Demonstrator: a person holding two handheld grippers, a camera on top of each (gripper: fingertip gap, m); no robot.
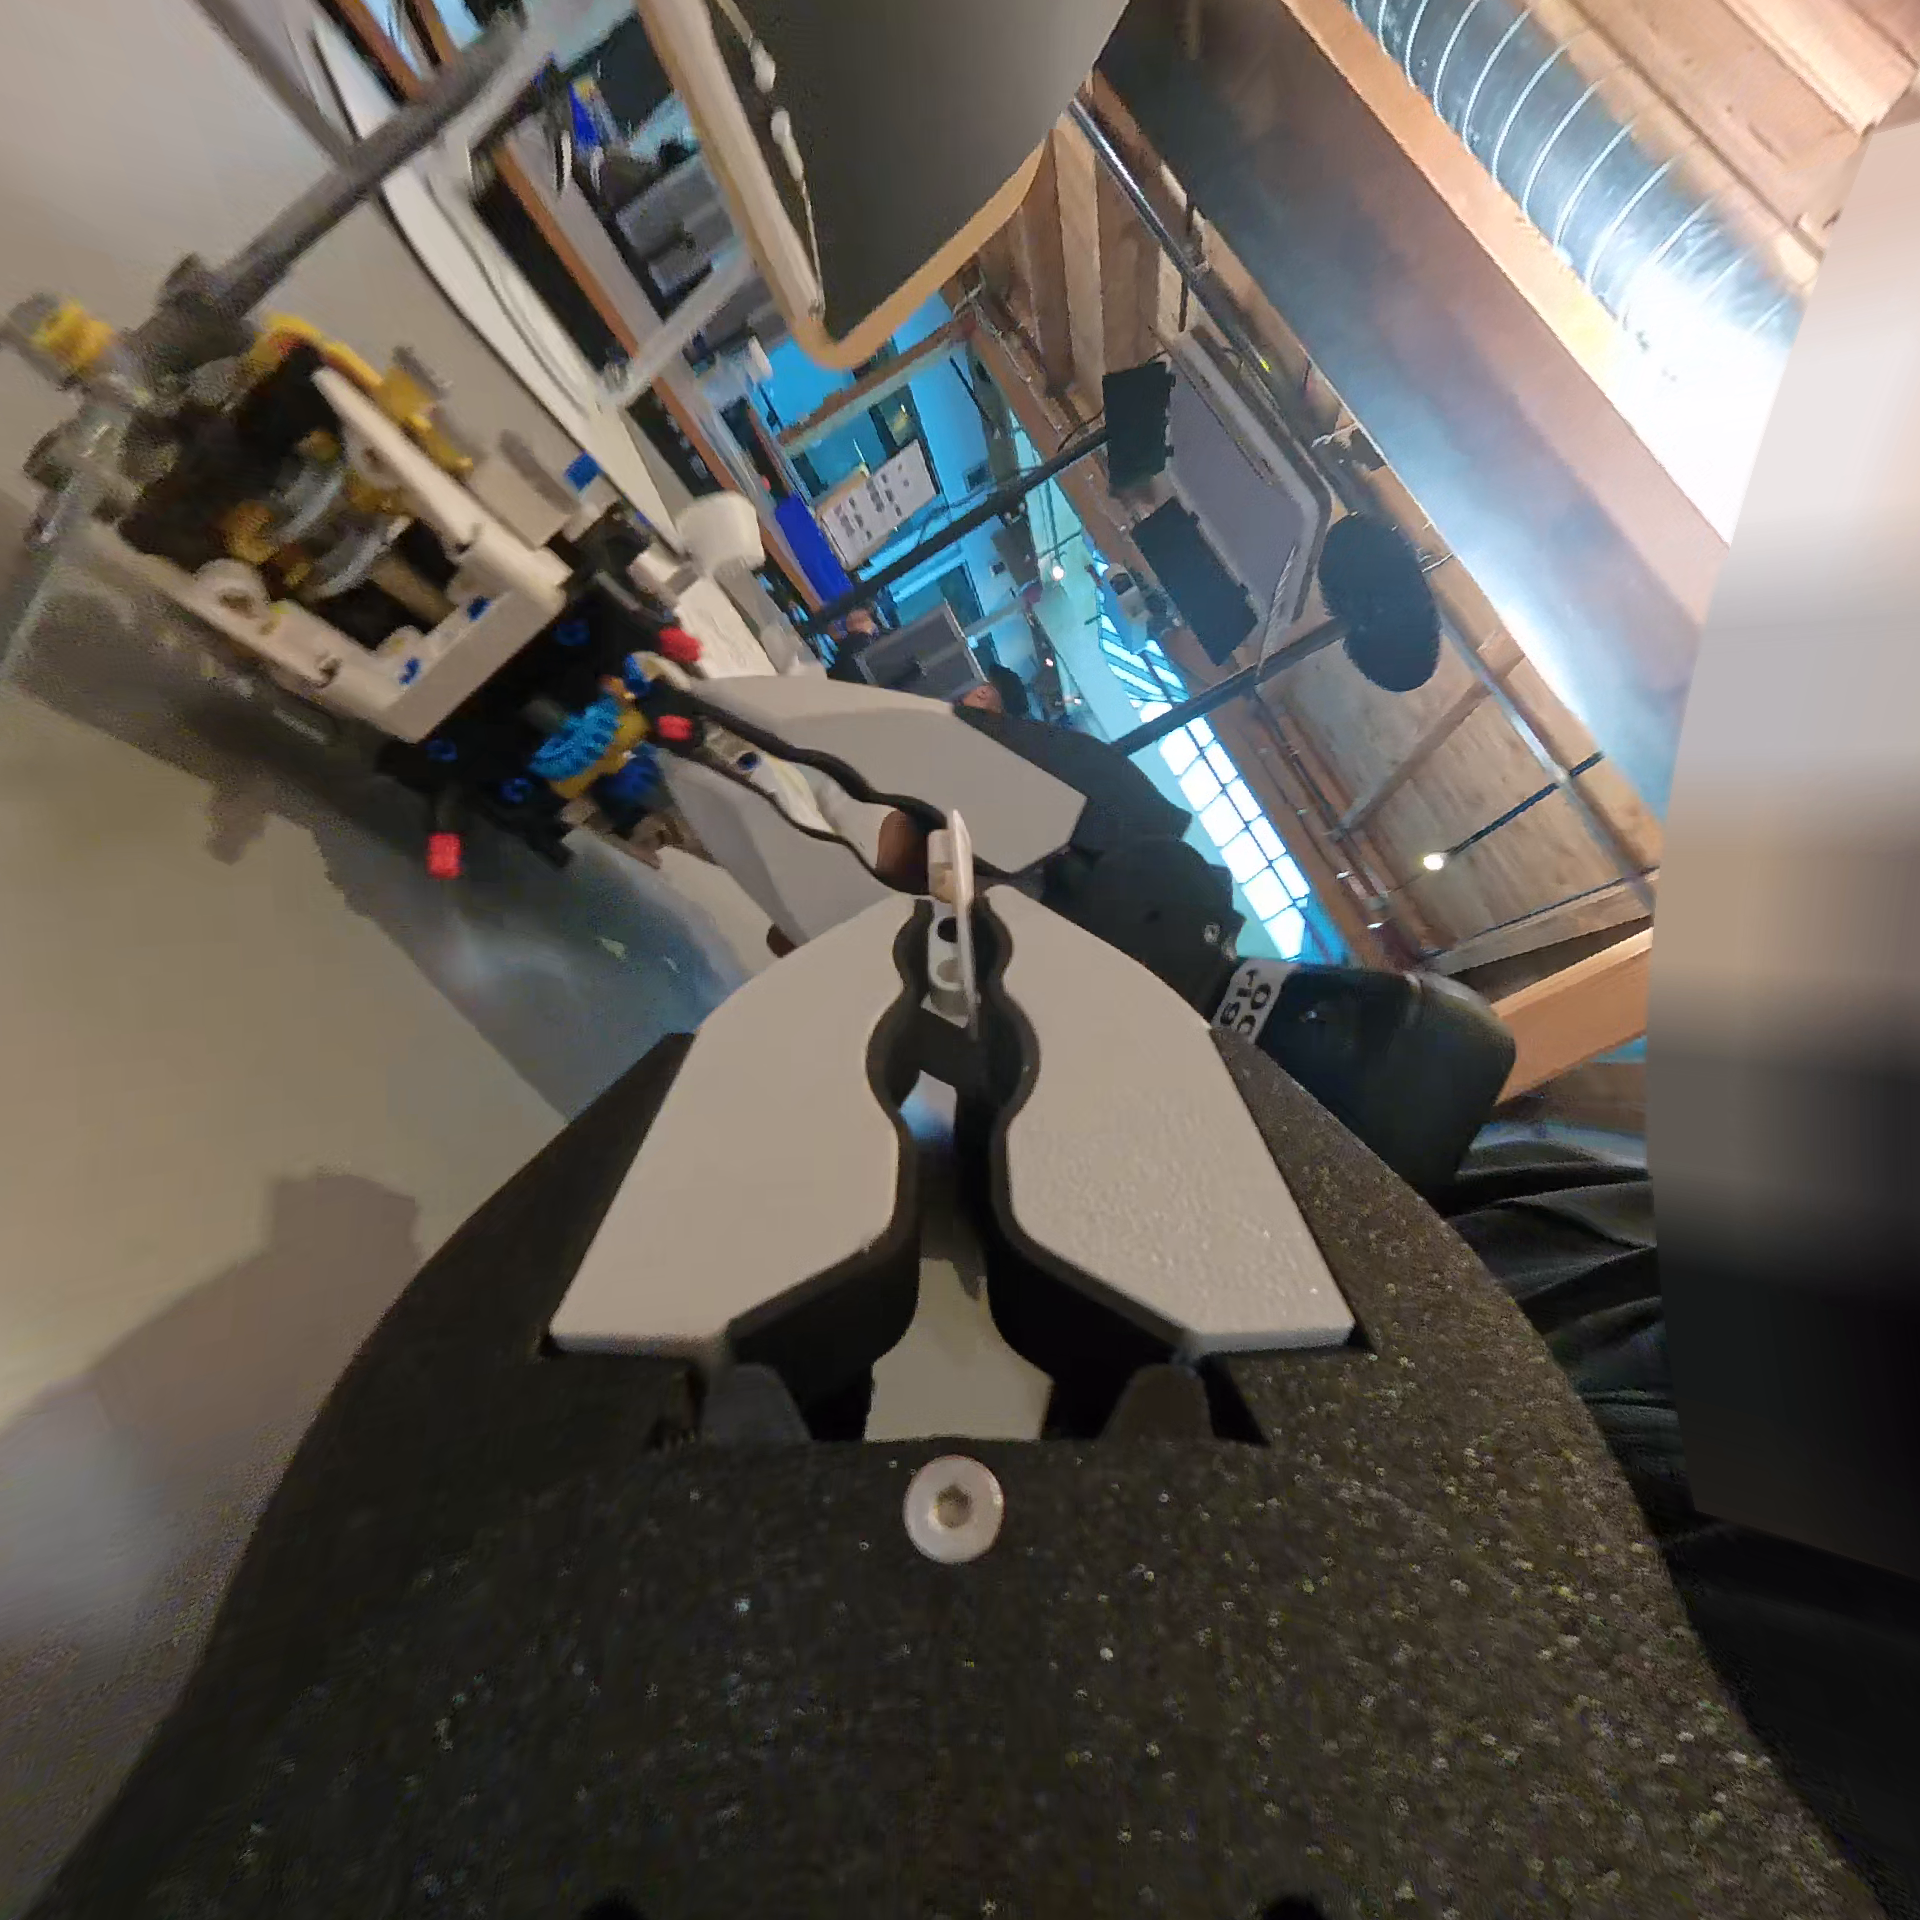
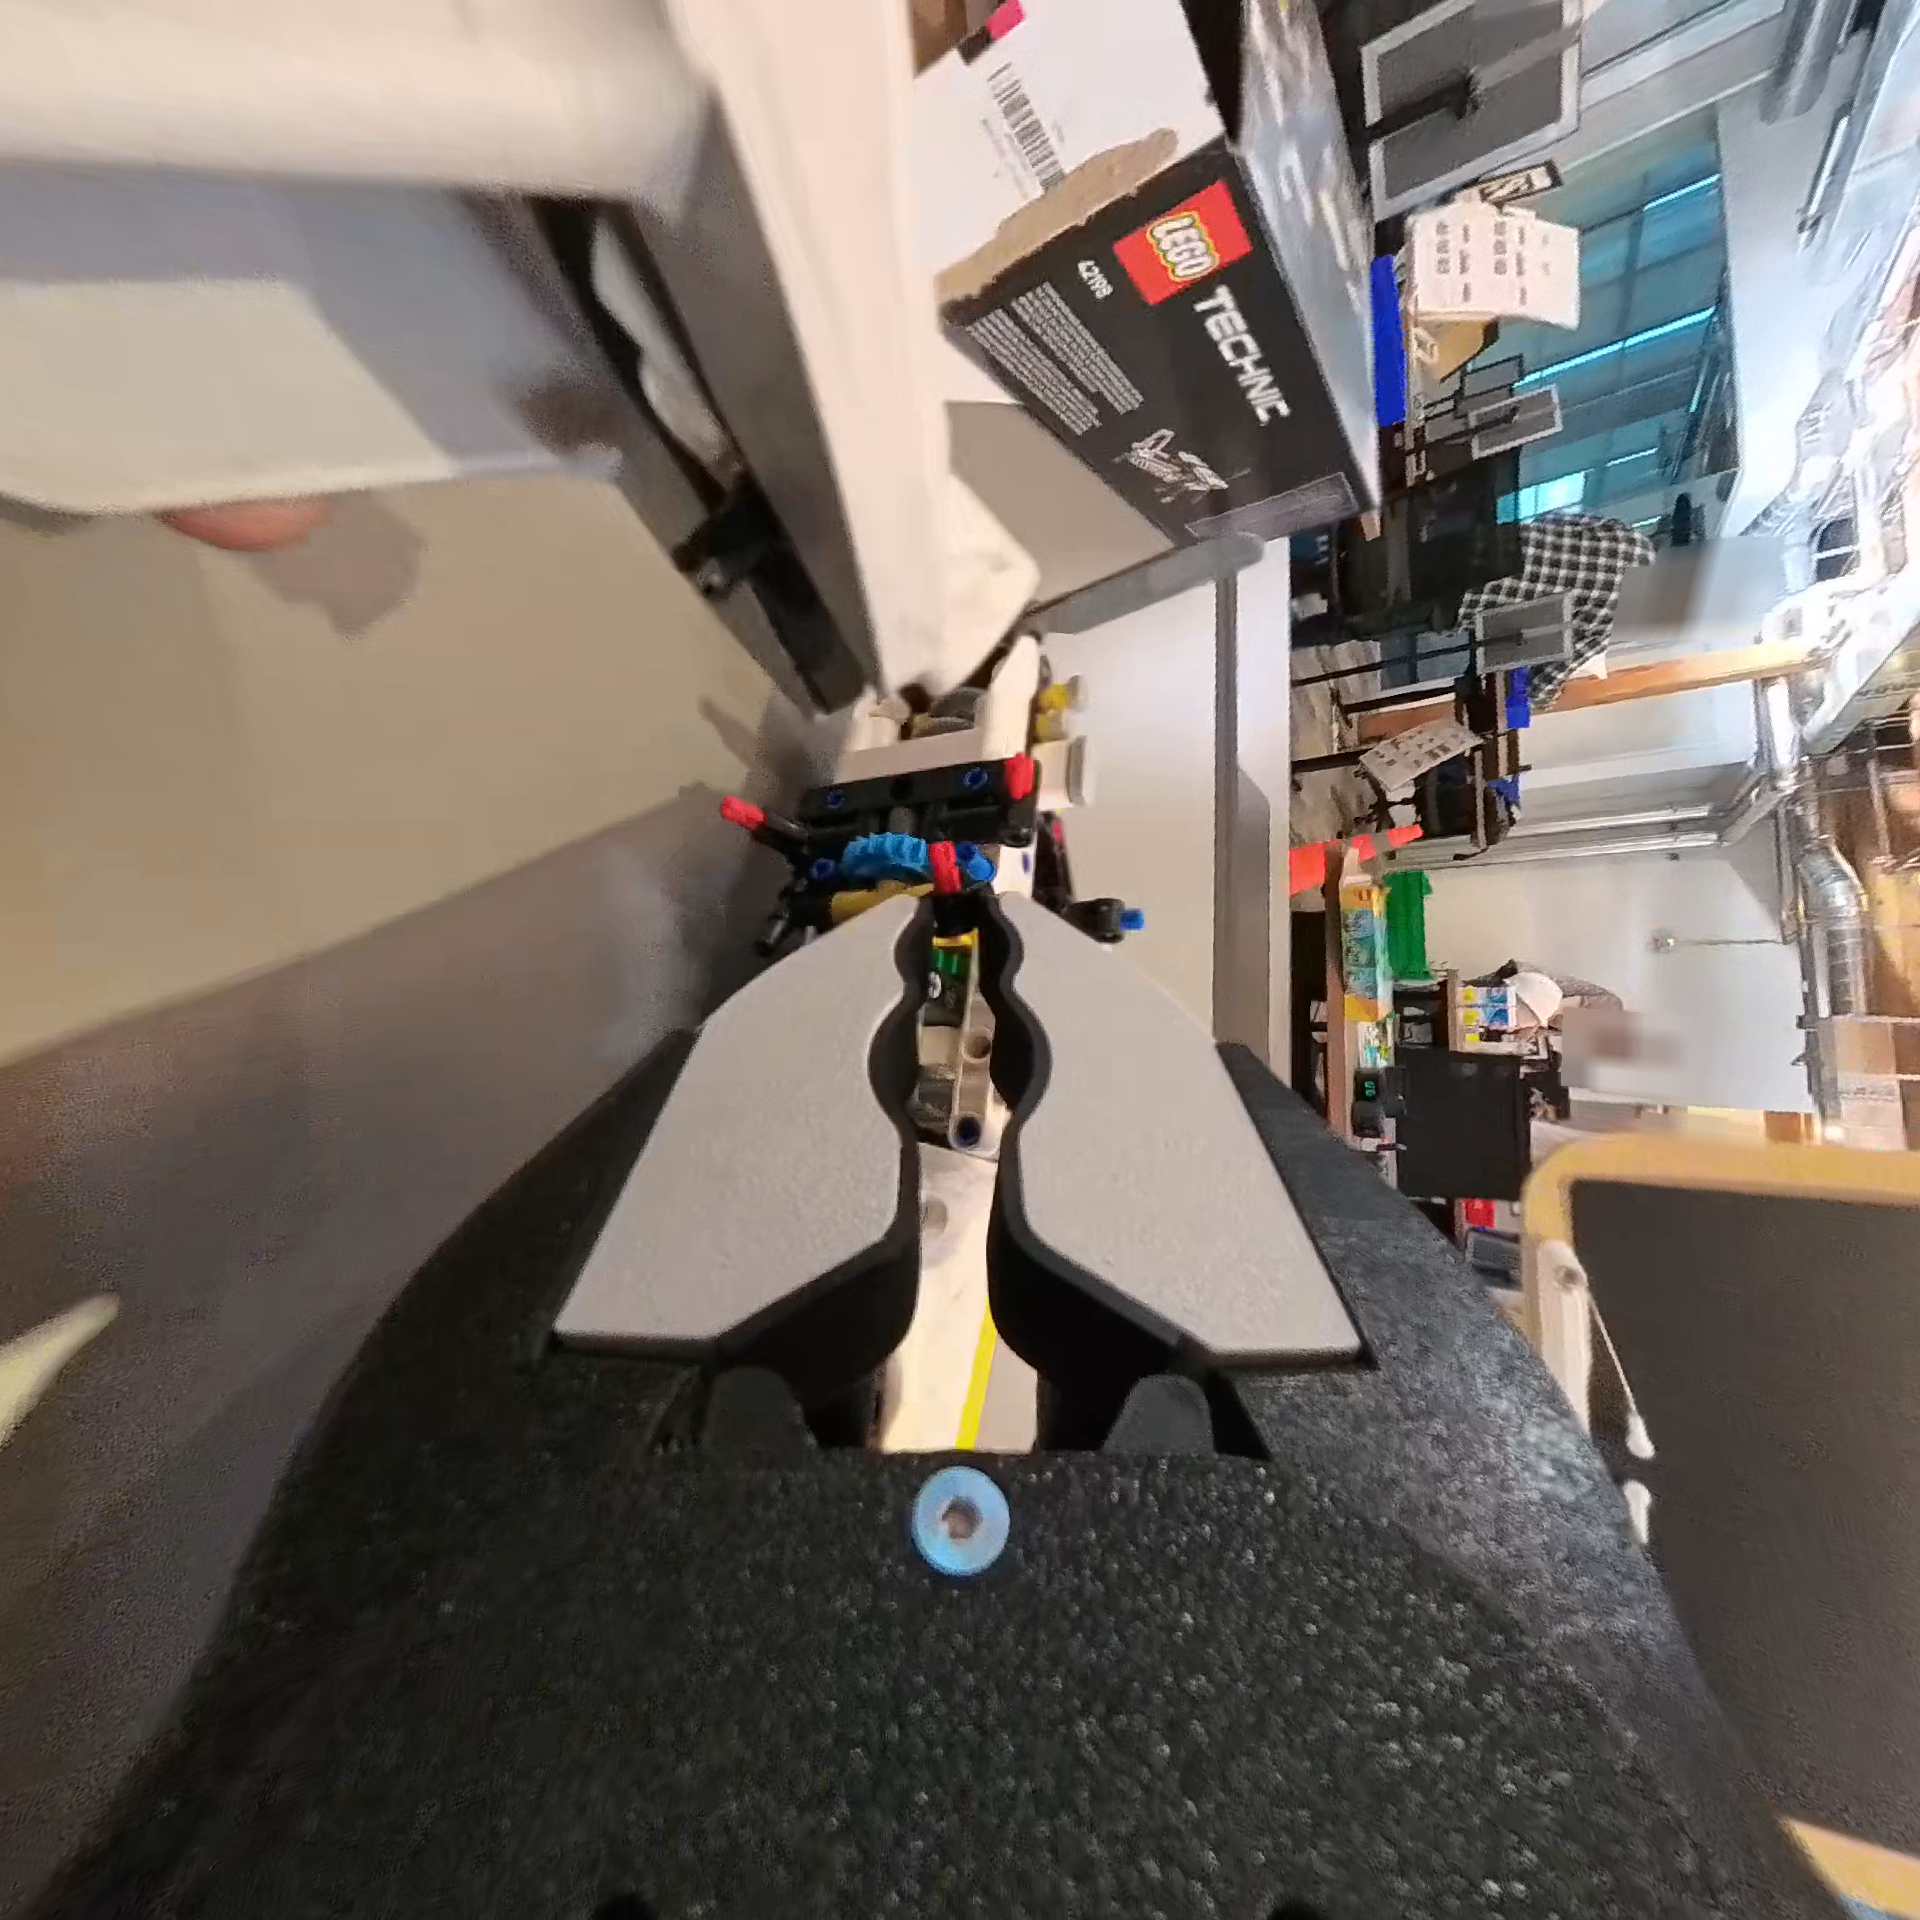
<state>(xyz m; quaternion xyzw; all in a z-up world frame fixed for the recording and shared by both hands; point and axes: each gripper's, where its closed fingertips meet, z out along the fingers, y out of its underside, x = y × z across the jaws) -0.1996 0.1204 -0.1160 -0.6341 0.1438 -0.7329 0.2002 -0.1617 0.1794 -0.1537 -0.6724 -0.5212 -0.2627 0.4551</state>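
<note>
Left wrist view – left gripper (image 1: 951, 935) jaws clamp white holed piece (image 1: 954, 914); right gripper (image 2: 951, 940) jaws grip brick model (image 2: 914, 831).

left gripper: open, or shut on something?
Shut: the left gripper has a thin white holed plastic piece between its fingertips; both pads press against it. The piece sticks out past the tips.

Right wrist view: a black cardboard box (image 2: 1195, 343) carries a red square brand logo (image 2: 1179, 244), large white lettering, a short number and a block of small white print; a white panel above it bears a black barcode label (image 2: 1023, 125). A small green digit display (image 2: 1369, 1091) glows on a dark unit far off, too small to read. Left wrist view: a white band with black characters (image 1: 1242, 997) wraps a black housing
</note>
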